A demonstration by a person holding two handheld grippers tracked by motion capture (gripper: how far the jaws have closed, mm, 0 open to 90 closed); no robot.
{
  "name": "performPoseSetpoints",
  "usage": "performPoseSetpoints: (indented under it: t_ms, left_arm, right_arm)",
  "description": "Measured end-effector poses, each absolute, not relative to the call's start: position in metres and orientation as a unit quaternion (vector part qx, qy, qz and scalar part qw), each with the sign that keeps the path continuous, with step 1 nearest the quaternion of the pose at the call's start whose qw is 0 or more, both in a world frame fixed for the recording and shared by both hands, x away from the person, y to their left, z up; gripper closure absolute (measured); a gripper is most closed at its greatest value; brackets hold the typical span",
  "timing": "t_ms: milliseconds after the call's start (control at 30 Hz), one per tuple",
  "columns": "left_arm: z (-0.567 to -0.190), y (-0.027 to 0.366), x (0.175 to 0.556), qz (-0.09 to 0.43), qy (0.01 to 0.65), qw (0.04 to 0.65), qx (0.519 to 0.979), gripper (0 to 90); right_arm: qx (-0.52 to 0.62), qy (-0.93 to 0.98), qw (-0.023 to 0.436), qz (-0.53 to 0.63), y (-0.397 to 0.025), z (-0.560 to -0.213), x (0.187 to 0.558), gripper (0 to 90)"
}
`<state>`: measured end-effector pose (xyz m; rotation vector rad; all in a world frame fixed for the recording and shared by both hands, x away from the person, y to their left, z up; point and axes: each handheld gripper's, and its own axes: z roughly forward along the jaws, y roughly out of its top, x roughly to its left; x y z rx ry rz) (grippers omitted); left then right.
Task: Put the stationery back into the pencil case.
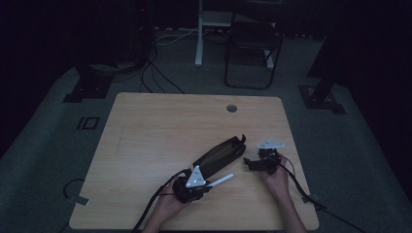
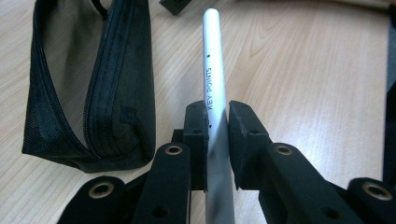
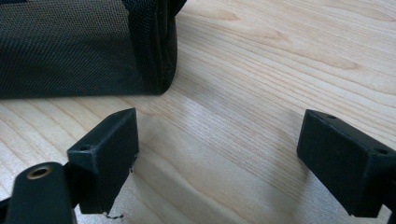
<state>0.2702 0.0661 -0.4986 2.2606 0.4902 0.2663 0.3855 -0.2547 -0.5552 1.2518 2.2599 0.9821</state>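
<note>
**Pen gripped, pouch open, pen not yet inside**

The black pencil pouch [image 1: 219, 156] lies unzipped on the desk [image 1: 160, 126], its mouth gaping. Just beside its near end, the left hand-held gripper [image 1: 210, 184] clamps a white pen [image 1: 221, 180] between its jaws; the pen points away past the pouch, not into it. So the pick-up looks done, and what is left, as I judge it, is to steer the pen into the opening and let go. At the pouch's far end, the right hand-held gripper [image 1: 248, 163] rests with jaws spread wide, holding nothing.

The high view is dim. The pouch's inside is dark, so any contents cannot be made out. The pen's rear end is cut off in the left gripper view.
</note>
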Motion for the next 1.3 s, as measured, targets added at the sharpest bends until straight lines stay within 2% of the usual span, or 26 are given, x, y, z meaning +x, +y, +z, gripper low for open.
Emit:
performPoseSetpoints:
  t_ms: [1300]
  left_arm:
    - [-0.465, 0.071, 0.264, 0.117, 0.171, 0.415, 0.886, 78.5]
  right_arm:
    - [0.444, 0.804, 0.187, 0.349, -0.255, -0.555, 0.386, 12.8]
